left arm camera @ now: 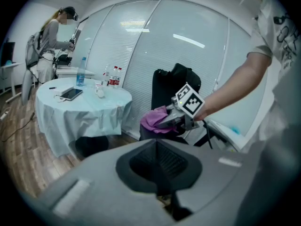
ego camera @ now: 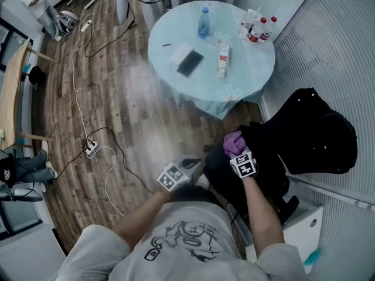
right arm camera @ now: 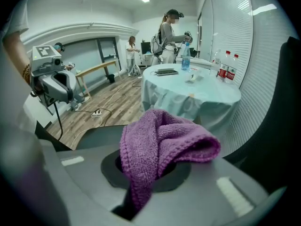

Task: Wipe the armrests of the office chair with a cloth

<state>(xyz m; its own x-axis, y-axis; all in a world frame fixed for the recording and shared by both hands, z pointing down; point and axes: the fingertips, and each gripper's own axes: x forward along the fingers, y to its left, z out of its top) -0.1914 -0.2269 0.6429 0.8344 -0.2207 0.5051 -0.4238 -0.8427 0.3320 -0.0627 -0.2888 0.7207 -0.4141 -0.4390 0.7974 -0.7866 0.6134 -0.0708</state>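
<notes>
The right gripper (ego camera: 239,154) is gripping a purple knitted cloth (right arm camera: 164,145), with its jaws clenched on a gathered fold. The rest of the cloth is bunching up and flopping forward over the gripper's grey body. In the head view, the cloth is hovering just beside the black office chair (ego camera: 316,133), over the dark mass of its seat and arms. I cannot tell whether it is touching an armrest yet, because the black parts are blending into one another. The left gripper (left arm camera: 160,182) is hanging near the person's body with its jaws together and nothing between them. It is pointing towards the chair and the round table (ego camera: 246,69) beyond.

The cloth is looking light, soft and limp (a loose terry-like weave), so it is likely to drape and fold rather than hold a shape. A pinch on a doubled fold, as here, is probably the best hold, leaving a fat pad of fabric ahead of the jaws to press on the arm. The chair is likely to swivel or roll under a push, so the empty left gripper may be needed to steady it.
</notes>
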